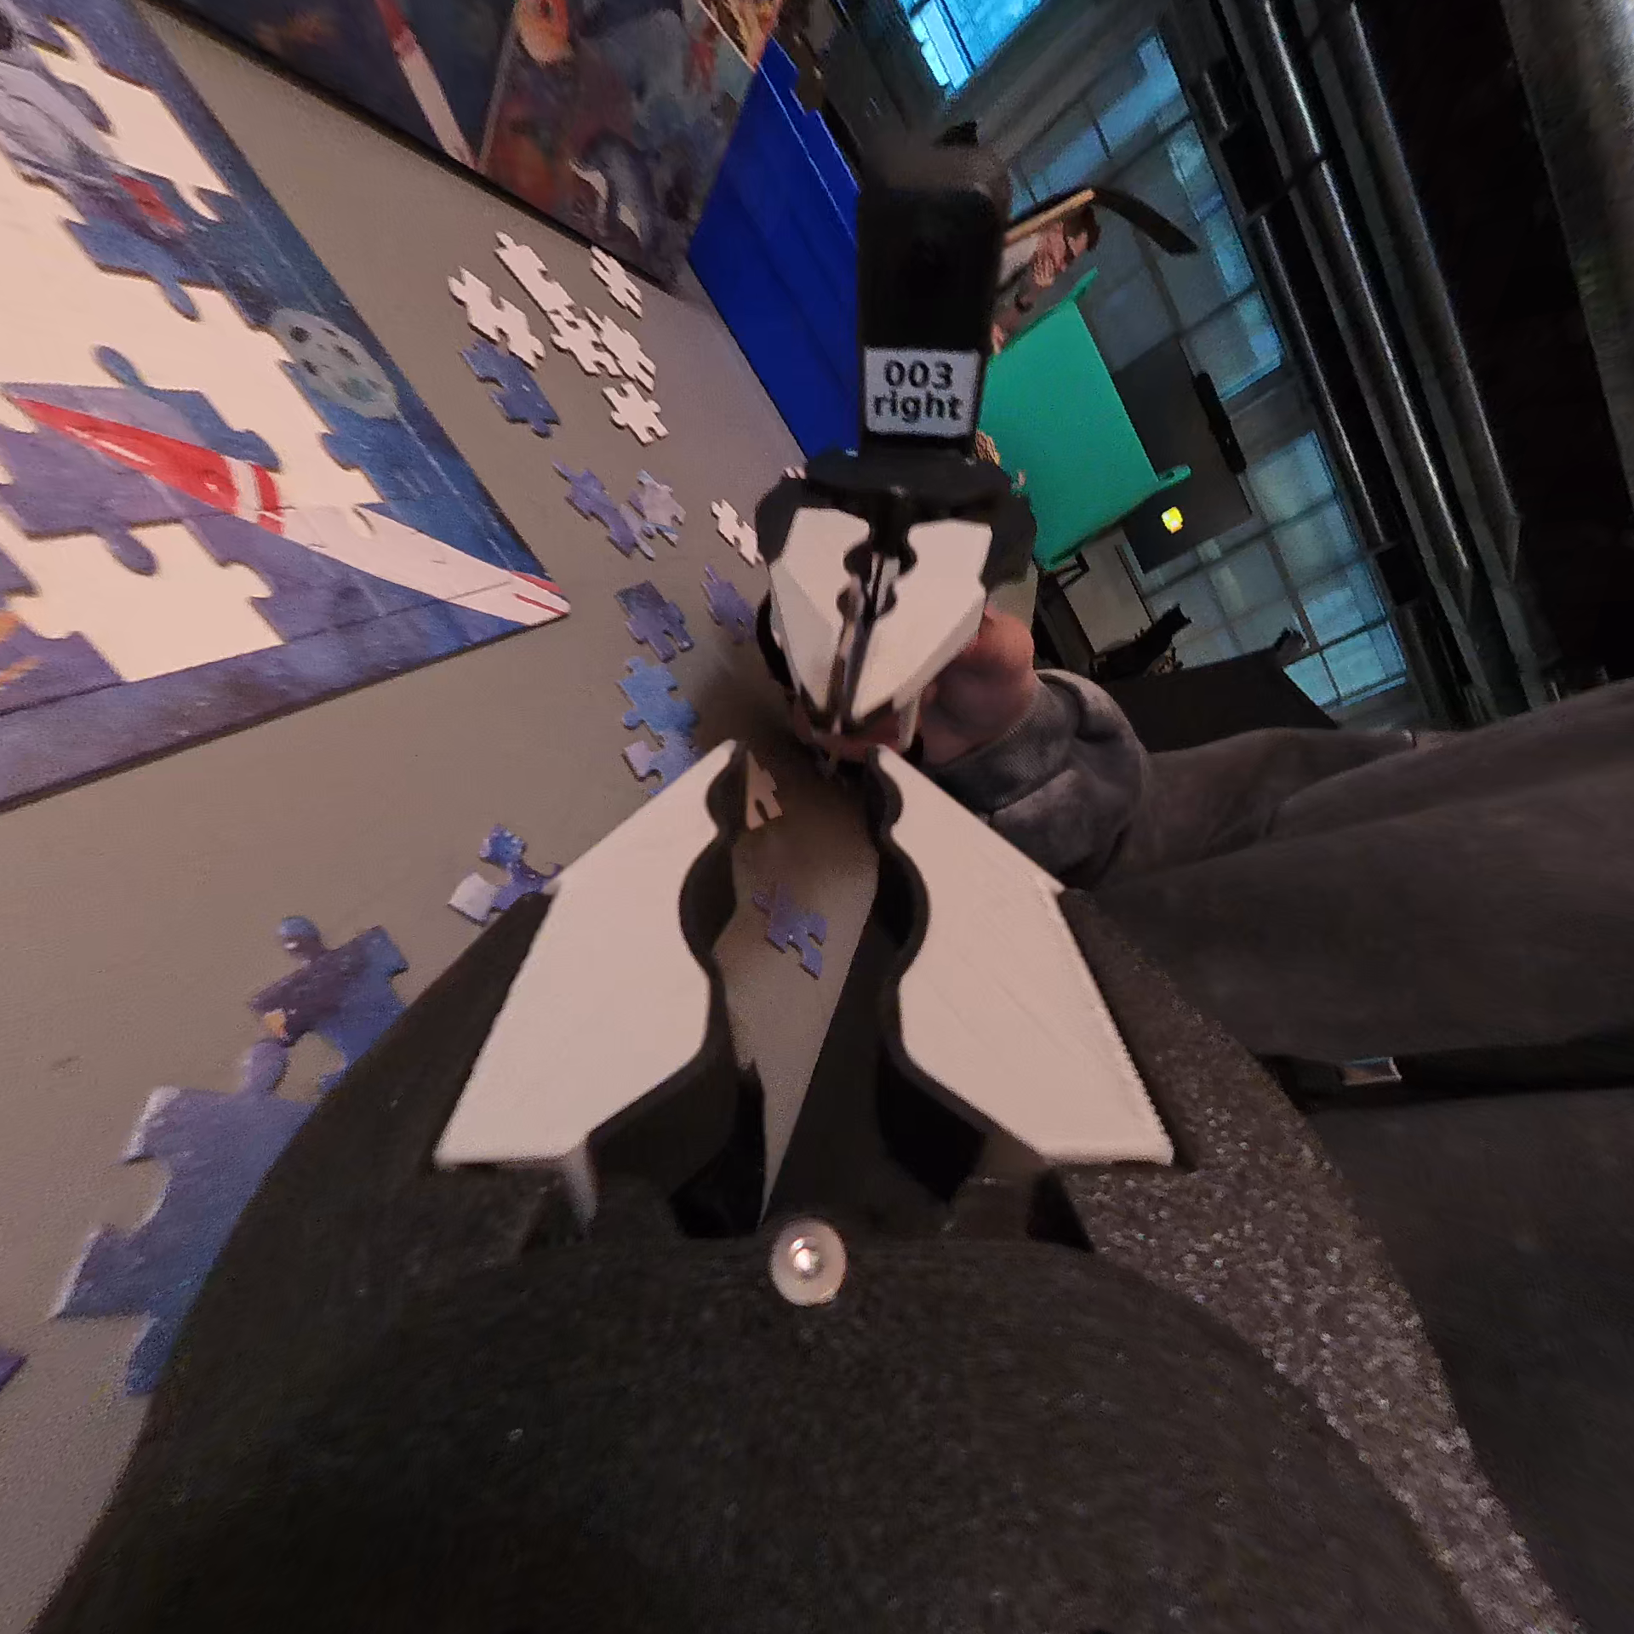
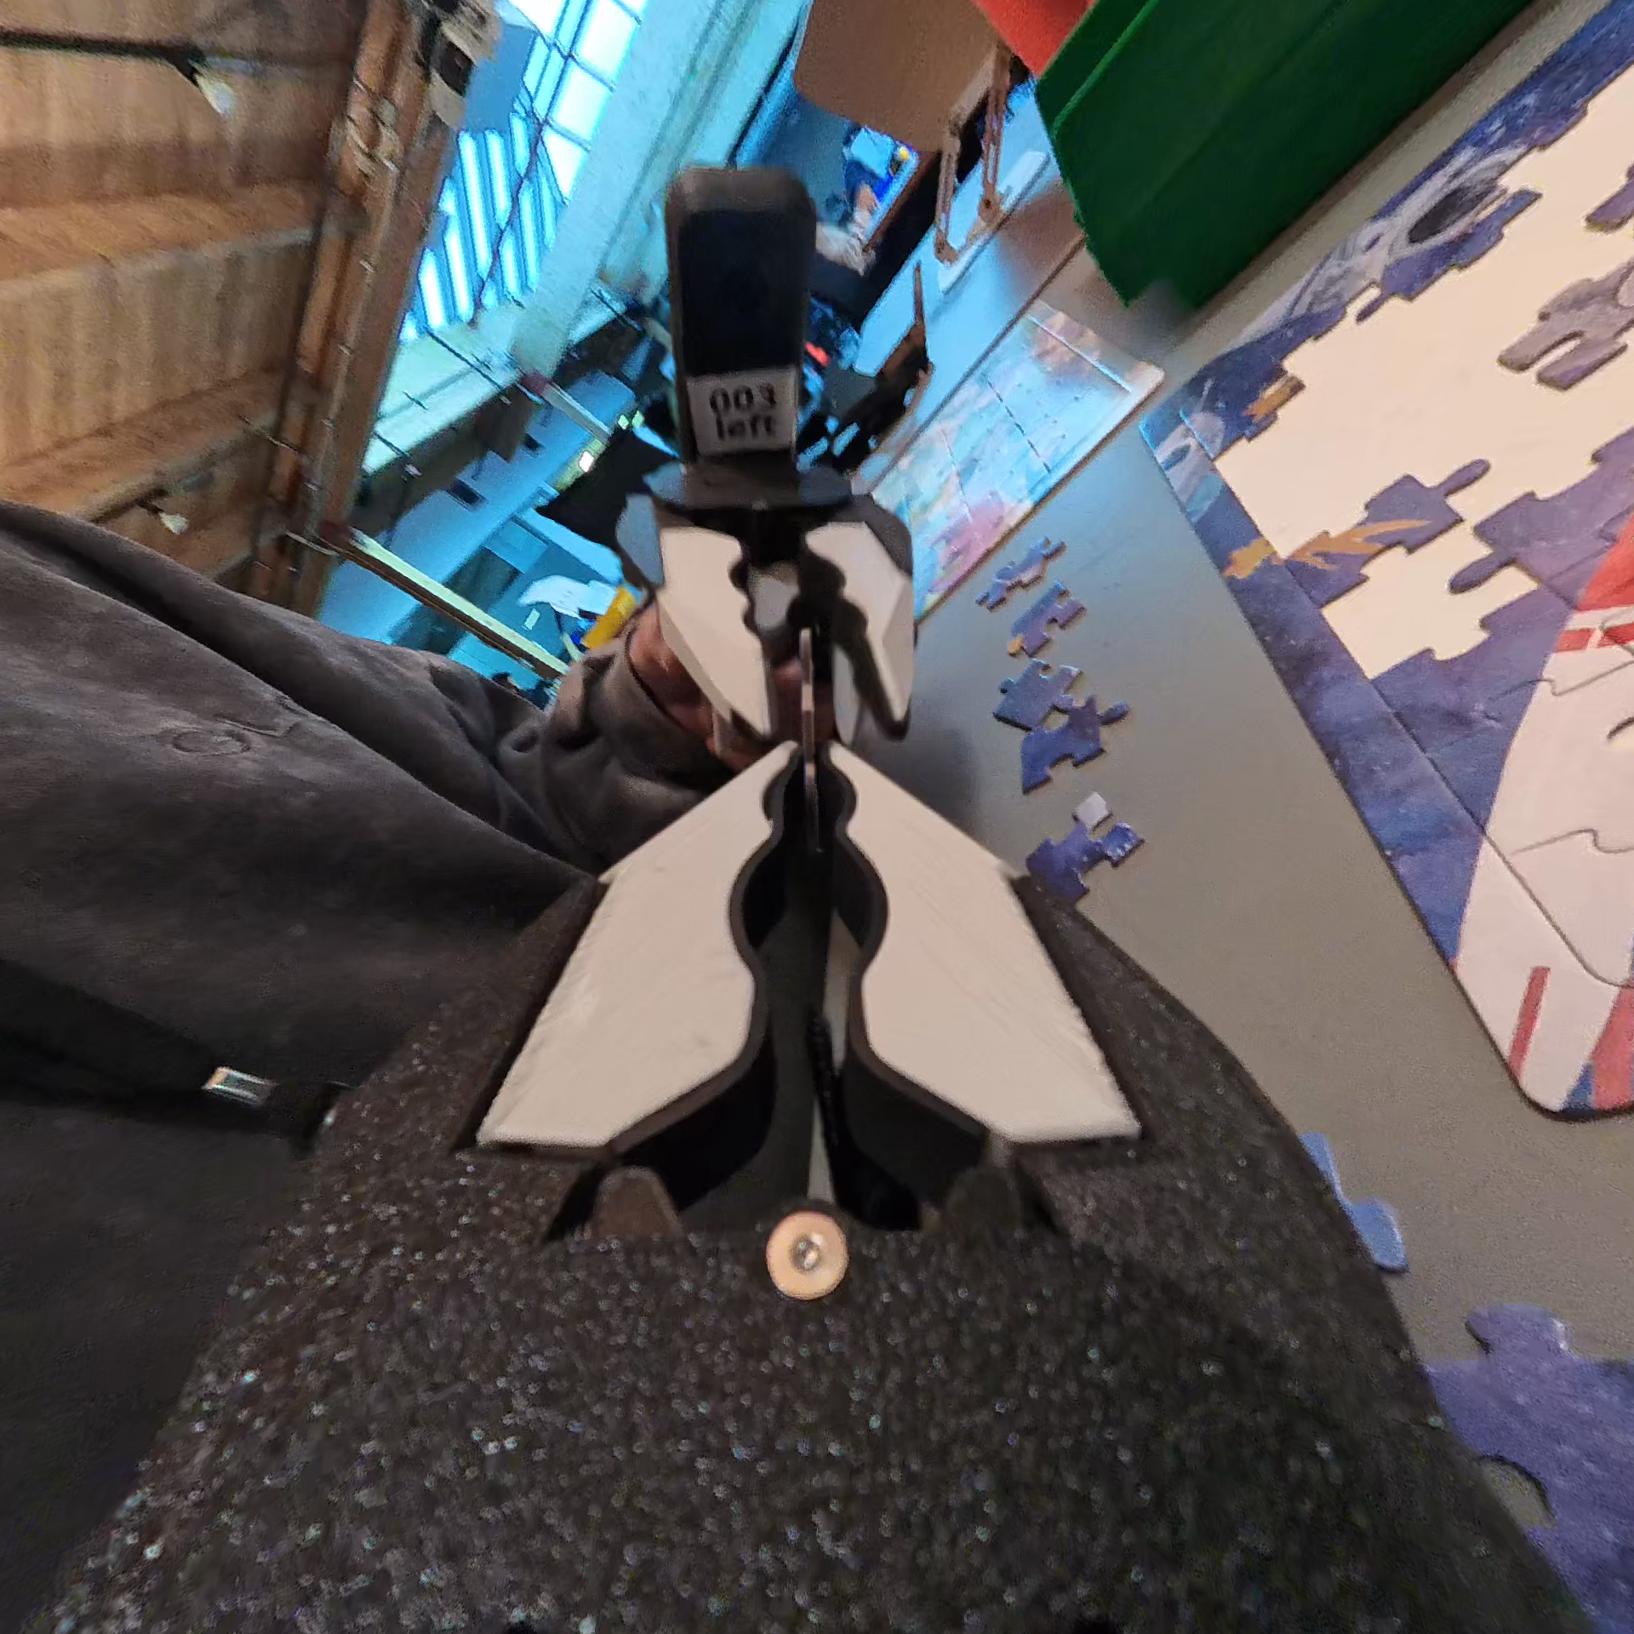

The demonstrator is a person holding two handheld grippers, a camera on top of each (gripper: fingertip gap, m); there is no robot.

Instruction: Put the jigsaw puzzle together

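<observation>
A partly filled jigsaw puzzle board (image 1: 265, 548) with blue, white and red picture areas lies on the grey table; it also shows in the right wrist view (image 2: 1459, 619). My right gripper (image 2: 811, 752) is shut on a thin puzzle piece (image 2: 809, 681), held edge-on in the air. In the left wrist view the right gripper (image 1: 836, 738) points straight at me with the piece (image 1: 853, 654) in it. My left gripper (image 1: 809, 756) is open, its fingers on either side of the piece's free end. The left gripper (image 2: 809, 721) shows open in the right wrist view too.
Loose blue pieces (image 1: 654, 619) and face-down white pieces (image 1: 566, 318) lie beside the board, more in the right wrist view (image 2: 1061, 707). A joined blue cluster (image 1: 221, 1194) lies near. A blue bin (image 1: 778, 265), a green bin (image 2: 1238, 133) and a second picture board (image 2: 999, 442) stand behind. My left and right fingertips are right by each other.
</observation>
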